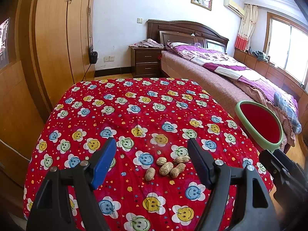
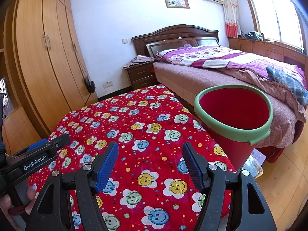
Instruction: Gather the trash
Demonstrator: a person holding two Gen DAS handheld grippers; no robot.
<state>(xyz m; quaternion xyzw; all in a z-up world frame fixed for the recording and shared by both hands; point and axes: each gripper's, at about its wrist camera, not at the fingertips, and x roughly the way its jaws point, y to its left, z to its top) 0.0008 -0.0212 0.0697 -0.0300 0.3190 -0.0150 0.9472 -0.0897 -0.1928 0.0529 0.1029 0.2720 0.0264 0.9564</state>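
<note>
left claw: released, five peanuts on desk cloth between its fingers | right claw: released, grasping nothing, red bucket just right

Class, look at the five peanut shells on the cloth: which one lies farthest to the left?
The lone upright peanut shell nearest the left claw's blue finger; the other four cluster together to its right.

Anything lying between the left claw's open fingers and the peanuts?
No. In the left wrist view the left claw hangs open right over the peanuts, with only bare cloth around them. The bucket sits off to the right.
</note>
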